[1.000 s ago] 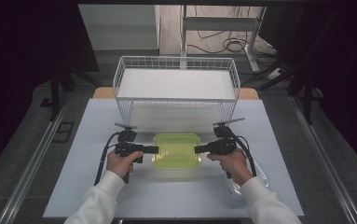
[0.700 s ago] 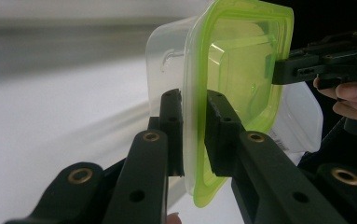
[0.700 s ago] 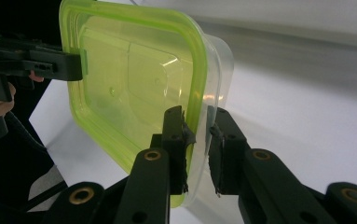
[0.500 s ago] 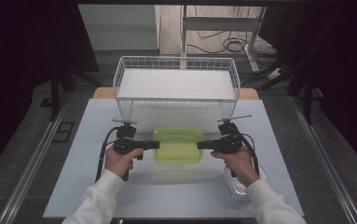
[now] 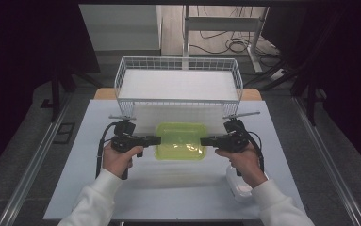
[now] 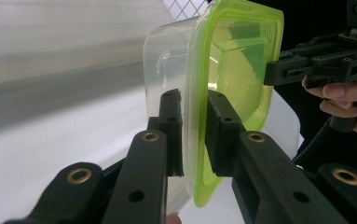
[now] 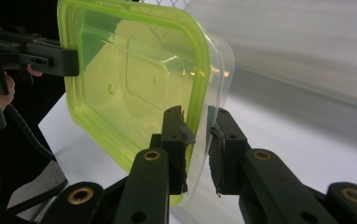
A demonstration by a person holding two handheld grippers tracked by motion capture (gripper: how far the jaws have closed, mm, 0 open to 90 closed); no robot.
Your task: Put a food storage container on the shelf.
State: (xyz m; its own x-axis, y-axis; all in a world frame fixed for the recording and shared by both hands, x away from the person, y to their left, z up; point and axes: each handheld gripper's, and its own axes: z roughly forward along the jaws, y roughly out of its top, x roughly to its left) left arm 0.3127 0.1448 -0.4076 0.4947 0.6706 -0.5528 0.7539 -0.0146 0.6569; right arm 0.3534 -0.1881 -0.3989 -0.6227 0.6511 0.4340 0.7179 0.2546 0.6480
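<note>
The wire basket (image 5: 178,84) stands as a wall across the far side of the desk (image 5: 74,188), just beyond the green-lidded container (image 5: 180,141). Left and right of the basket the desk lies bare. On the near side of the basket, a clear tub (image 5: 239,186) sits by the right forearm, with open surface towards the front edge

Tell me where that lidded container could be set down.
Free: the basket's white floor, and the bare table between the sleeves. Crowded: near right, where a clear container sits under the right forearm.
</note>
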